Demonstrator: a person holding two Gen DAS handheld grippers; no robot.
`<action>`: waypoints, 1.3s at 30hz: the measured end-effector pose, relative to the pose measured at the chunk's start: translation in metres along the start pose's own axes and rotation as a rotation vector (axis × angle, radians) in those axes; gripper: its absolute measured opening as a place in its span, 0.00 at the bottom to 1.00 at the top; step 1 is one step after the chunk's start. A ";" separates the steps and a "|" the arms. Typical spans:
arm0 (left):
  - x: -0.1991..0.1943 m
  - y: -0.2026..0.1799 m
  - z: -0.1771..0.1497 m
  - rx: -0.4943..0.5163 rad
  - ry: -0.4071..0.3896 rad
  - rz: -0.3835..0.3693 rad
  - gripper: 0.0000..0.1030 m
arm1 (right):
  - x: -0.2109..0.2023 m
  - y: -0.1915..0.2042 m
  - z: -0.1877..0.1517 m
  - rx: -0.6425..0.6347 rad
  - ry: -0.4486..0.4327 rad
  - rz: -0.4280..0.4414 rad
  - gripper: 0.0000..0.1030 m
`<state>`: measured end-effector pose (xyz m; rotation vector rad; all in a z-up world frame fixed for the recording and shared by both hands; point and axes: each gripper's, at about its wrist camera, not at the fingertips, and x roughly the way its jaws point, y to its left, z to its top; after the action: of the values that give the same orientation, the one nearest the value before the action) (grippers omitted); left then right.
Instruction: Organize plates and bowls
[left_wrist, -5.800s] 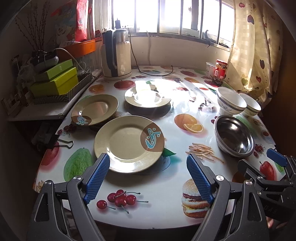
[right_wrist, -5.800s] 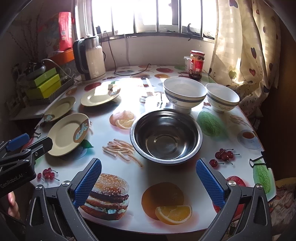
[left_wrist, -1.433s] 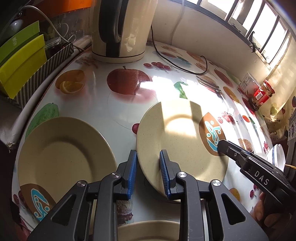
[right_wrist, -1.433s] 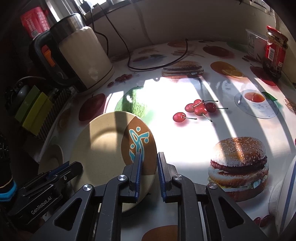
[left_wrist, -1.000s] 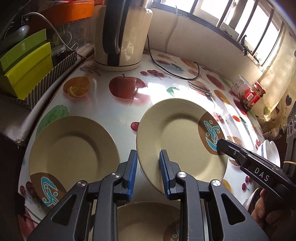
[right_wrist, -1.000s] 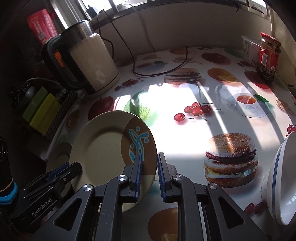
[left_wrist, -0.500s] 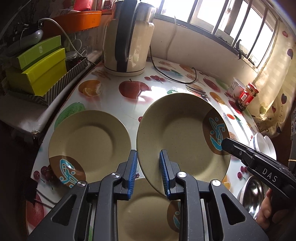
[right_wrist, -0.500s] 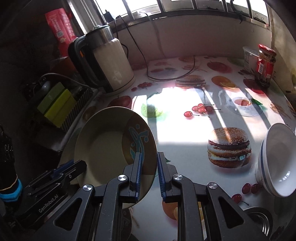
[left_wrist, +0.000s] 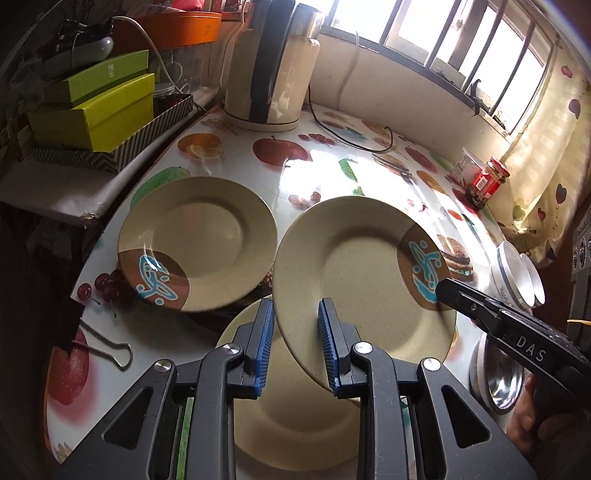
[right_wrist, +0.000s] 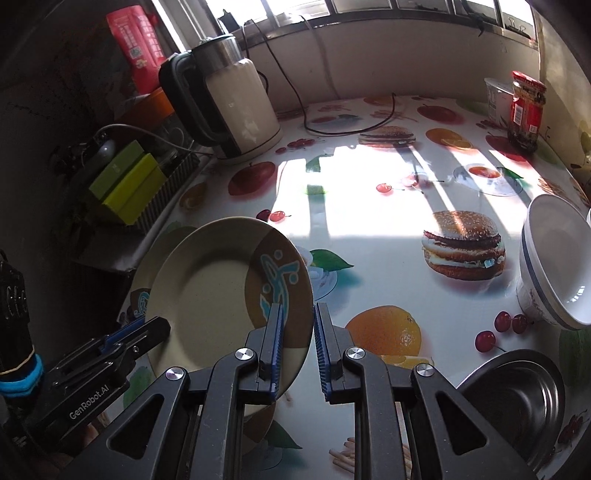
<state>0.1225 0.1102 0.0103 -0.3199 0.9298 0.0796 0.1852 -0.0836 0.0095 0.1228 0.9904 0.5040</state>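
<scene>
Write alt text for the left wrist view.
The left gripper and the right gripper hold a beige plate by opposite edges, lifted and tilted above a second plate on the fruit-print table. A third plate lies to the left, a kettle behind.

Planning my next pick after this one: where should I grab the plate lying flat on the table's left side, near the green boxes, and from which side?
Take the flat plate by its raised rim, one finger above and one below. Come from the near edge by the brown patch: that rim faces the grippers and looks clear, while the held plate crowds its right side.
</scene>
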 end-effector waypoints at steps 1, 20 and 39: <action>-0.001 0.001 -0.003 -0.002 0.004 0.005 0.25 | 0.000 0.001 -0.002 -0.001 0.003 0.002 0.16; -0.011 0.016 -0.030 -0.012 0.015 0.030 0.25 | 0.002 0.017 -0.030 -0.031 0.042 0.003 0.16; -0.005 0.031 -0.051 -0.042 0.058 0.065 0.25 | 0.018 0.031 -0.048 -0.067 0.091 0.002 0.16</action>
<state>0.0735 0.1245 -0.0209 -0.3320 0.9971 0.1499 0.1429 -0.0537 -0.0207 0.0410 1.0615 0.5474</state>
